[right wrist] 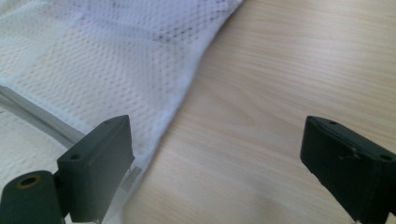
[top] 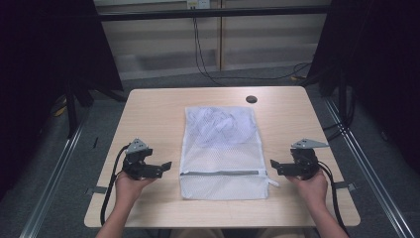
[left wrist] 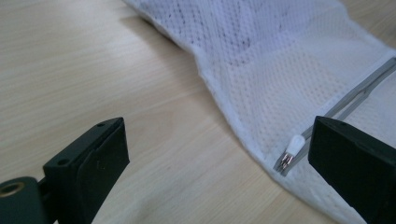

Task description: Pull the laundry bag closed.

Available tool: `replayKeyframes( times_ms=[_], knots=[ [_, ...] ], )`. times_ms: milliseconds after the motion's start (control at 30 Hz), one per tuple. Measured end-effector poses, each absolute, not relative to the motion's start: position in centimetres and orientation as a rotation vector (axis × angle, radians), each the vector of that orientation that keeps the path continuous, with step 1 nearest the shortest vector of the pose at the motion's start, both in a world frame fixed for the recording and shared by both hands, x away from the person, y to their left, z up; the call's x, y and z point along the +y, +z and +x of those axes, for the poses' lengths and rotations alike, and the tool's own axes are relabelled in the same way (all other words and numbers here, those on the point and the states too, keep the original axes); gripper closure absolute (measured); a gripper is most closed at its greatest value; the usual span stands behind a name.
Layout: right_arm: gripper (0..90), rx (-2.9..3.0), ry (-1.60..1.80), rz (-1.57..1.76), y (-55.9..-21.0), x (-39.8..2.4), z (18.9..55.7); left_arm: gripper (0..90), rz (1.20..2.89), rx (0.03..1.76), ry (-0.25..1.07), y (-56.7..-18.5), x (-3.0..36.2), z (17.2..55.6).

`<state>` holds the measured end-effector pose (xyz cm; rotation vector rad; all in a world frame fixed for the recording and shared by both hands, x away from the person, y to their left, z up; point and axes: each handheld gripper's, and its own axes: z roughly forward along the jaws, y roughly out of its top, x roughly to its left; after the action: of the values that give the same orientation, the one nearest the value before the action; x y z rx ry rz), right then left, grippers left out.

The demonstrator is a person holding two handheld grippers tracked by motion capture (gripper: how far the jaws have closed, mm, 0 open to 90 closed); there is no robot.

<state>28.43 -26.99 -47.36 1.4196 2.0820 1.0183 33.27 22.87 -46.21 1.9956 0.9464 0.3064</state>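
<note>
Mesh laundry bag [top: 221, 151] flat at table [top: 153, 106] centre, both grippers spread wide and gripping nothing.

Long axis of bag running away from the person; grey zipper [top: 223, 173] crossing it sideways near the near end. Left gripper [top: 159, 167] just off bag's left edge, right gripper [top: 278, 166] just off right edge, both level with the zipper line, jaws pointed inward at it. Zipper pull with white tab [left wrist: 293, 148] lying at the left end of the track, right beside left gripper's far jaw, so left side clearly nearer for a pull grab. Right gripper's near jaw overlapping bag's edge [right wrist: 180, 109] by the zipper's other end, likely best for pinning fabric. White garment faintly visible inside, toward far end.
</note>
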Motion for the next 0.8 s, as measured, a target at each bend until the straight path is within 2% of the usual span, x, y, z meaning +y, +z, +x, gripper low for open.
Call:
replayKeyframes(
  times_ms=[800],
  knots=[
    [11.3, 2.239, 1.076, 1.330, -45.5, -18.8, 28.8, 4.4, 2.028, 0.925, 0.261, -45.8, 23.0, 33.4]
  ],
)
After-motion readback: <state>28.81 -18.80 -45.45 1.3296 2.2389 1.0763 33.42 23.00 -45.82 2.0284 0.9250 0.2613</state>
